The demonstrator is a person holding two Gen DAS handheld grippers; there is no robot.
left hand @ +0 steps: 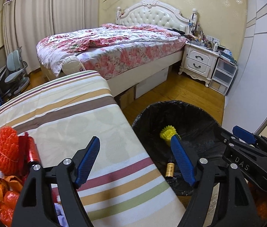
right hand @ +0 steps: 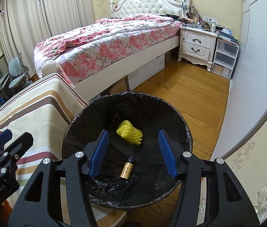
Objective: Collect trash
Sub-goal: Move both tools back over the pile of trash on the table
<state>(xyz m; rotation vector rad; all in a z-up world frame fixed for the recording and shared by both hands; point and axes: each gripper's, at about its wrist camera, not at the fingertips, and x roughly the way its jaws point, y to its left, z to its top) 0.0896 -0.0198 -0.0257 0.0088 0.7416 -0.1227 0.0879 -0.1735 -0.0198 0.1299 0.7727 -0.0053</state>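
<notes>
A black-lined trash bin (right hand: 180, 121) stands on the floor beside a striped-cloth table (left hand: 72, 117). Inside it lie a yellow foam net (right hand: 130, 132) and a small gold bottle (right hand: 126, 169); both also show in the left wrist view, the net (left hand: 168, 133) and the bottle (left hand: 169, 169). My right gripper (right hand: 134, 153) is open and empty, above the bin. My left gripper (left hand: 135, 160) is open and empty over the table's right edge. Trash lies at the table's left: an orange foam net (left hand: 7, 149), a red can (left hand: 32, 151) and orange wrappers (left hand: 6, 193).
A bed with a floral quilt (left hand: 114, 45) stands behind the table. A white nightstand (left hand: 199, 60) and plastic drawers (left hand: 223, 73) are by the far wall. Wooden floor (right hand: 190, 98) lies right of the bin. A desk chair (left hand: 16, 70) is at the left.
</notes>
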